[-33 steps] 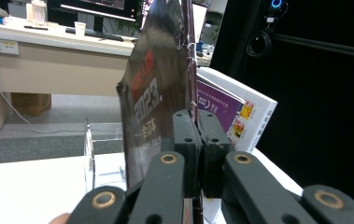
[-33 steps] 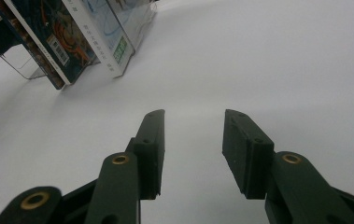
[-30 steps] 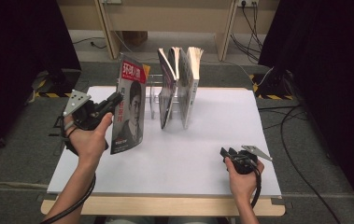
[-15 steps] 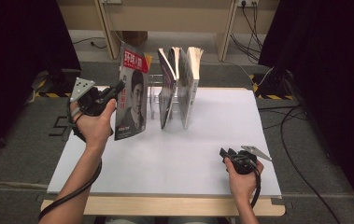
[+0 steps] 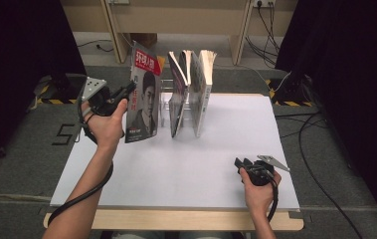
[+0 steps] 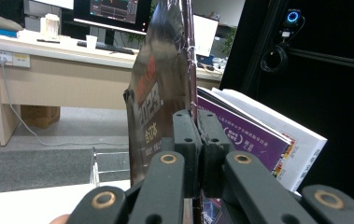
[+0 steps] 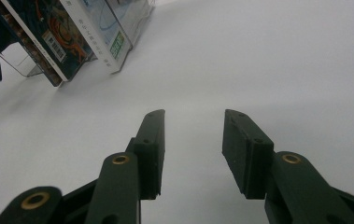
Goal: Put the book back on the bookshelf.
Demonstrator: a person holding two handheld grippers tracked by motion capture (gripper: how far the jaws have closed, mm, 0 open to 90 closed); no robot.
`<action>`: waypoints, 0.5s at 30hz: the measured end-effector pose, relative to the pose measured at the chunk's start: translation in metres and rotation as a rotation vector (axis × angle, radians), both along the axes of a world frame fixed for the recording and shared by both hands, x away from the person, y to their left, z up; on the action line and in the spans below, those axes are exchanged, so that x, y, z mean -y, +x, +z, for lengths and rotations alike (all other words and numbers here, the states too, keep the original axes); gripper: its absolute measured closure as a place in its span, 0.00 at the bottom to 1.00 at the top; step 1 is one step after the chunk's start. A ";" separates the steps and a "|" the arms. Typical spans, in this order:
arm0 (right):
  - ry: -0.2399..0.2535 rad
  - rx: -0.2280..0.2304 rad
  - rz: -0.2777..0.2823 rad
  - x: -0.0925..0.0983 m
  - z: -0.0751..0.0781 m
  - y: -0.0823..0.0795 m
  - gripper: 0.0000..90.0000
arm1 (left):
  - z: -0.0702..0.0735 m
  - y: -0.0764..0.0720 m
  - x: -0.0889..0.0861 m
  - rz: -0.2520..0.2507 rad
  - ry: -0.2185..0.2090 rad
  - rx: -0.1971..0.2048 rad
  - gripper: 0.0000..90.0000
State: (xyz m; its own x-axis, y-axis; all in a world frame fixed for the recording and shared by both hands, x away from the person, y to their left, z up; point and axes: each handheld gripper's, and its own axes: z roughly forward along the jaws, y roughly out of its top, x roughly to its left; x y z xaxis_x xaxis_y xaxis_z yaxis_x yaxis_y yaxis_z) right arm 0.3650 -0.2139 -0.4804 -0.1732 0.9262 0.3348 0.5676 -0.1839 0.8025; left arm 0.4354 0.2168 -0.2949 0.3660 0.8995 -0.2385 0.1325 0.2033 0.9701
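My left gripper point(image 5: 125, 95) is shut on a magazine point(image 5: 143, 97) with a red title and a portrait on its cover. It holds the magazine upright above the table's back left, just left of a clear wire rack point(image 5: 166, 107). In the left gripper view the jaws point(image 6: 197, 135) pinch the magazine's dark edge point(image 6: 160, 88), with the racked books point(image 6: 263, 140) behind. Two books point(image 5: 191, 92) stand in the rack, leaning open at the top. My right gripper point(image 5: 239, 164) rests on the white table point(image 5: 176, 169) near the front right, open with nothing between its jaws point(image 7: 191, 149).
The rack and its books point(image 7: 72, 32) show at the upper left of the right gripper view. Cables trail from both grippers off the table's front edge. Beyond the table are wooden desk legs point(image 5: 114, 30) and floor cables point(image 5: 270, 20).
My left gripper has carried the magazine away from me and a little right, closer to the rack. The right gripper has stayed still.
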 end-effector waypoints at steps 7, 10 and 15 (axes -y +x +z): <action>-0.001 -0.001 0.001 0.000 0.000 0.000 0.67 | -0.003 0.011 0.001 0.006 -0.005 -0.011 0.97; -0.001 -0.003 0.002 0.001 -0.001 0.001 0.67 | -0.003 0.018 0.001 0.009 -0.006 -0.018 0.97; -0.001 -0.003 0.002 0.000 -0.001 0.001 0.67 | -0.002 0.031 0.003 0.014 -0.009 -0.012 0.97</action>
